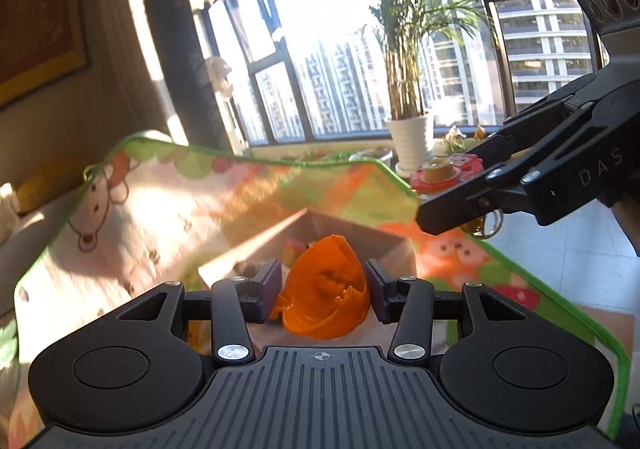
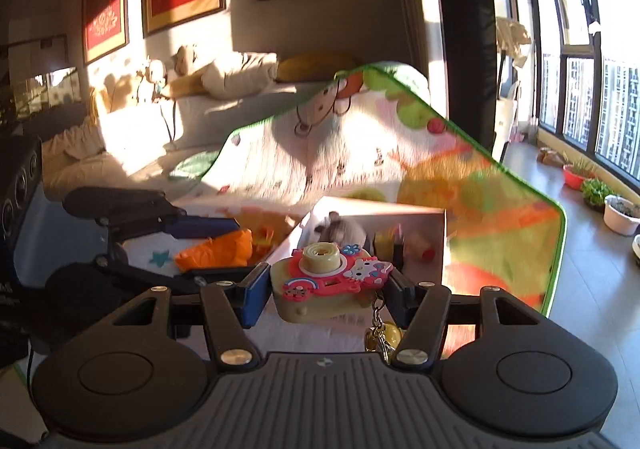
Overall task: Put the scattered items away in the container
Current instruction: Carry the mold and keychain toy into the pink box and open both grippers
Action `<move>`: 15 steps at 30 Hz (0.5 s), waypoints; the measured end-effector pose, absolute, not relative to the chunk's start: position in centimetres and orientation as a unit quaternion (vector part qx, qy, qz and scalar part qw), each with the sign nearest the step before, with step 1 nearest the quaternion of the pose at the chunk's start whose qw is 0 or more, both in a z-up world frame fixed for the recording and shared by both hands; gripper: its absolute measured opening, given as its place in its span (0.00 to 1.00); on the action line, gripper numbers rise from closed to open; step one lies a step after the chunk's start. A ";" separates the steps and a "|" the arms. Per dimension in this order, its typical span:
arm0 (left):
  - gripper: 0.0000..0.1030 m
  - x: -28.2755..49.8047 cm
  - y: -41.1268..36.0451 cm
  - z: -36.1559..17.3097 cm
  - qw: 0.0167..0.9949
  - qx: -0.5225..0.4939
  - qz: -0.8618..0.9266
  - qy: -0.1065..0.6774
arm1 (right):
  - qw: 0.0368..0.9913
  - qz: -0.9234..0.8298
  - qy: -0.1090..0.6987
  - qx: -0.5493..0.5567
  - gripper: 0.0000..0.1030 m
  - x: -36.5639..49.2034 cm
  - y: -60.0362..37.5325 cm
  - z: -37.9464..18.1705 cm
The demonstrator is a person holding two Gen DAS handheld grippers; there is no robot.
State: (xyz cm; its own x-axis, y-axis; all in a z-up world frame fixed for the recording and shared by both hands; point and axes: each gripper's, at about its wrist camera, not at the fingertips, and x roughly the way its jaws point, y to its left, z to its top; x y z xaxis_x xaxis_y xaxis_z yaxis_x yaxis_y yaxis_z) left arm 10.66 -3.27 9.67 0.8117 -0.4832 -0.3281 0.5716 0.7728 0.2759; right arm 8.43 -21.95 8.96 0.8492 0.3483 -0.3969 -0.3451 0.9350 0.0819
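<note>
Clenched between the left gripper's point(image 1: 322, 285) pads, an orange shell point(image 1: 326, 295) hangs above the mat point(image 1: 120, 209), with the open box point(image 1: 360, 239) just beyond it. Right gripper point(image 2: 328, 285) grasps a pink toy camera point(image 2: 328, 277); its keyring point(image 2: 380, 333) dangles below. That box point(image 2: 436, 241) sits directly ahead, toys already inside. Both grippers are near each other over the mat; its green edge borders bare floor point(image 2: 600, 289) on the window side.

Black grippers point(image 1: 324, 291), blue pads point(image 2: 256, 291)
</note>
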 end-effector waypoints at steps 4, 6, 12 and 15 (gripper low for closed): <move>0.80 15.9 -4.5 9.8 0.940 0.153 -0.278 0.124 | 0.964 0.160 0.207 0.042 0.77 15.2 -22.7 10.1; 0.93 17.0 -3.6 9.0 0.944 0.133 -0.265 0.145 | 0.963 0.146 0.220 0.060 0.78 17.2 -23.0 9.6; 0.98 14.8 1.9 4.1 0.937 0.087 -0.217 0.258 | 0.962 0.148 0.226 0.027 0.78 17.6 -21.6 7.0; 0.99 13.8 5.0 1.6 0.932 0.058 -0.167 0.318 | 0.956 0.178 0.234 -0.004 0.78 17.4 -18.6 6.3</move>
State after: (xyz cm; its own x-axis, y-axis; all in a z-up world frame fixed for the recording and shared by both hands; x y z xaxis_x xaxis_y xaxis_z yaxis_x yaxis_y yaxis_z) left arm 13.81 4.99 1.60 0.7424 -0.2743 -0.6112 0.3475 0.9377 0.0012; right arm 17.44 -18.60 6.32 0.8272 0.3386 -0.4484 -0.3422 0.9366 0.0761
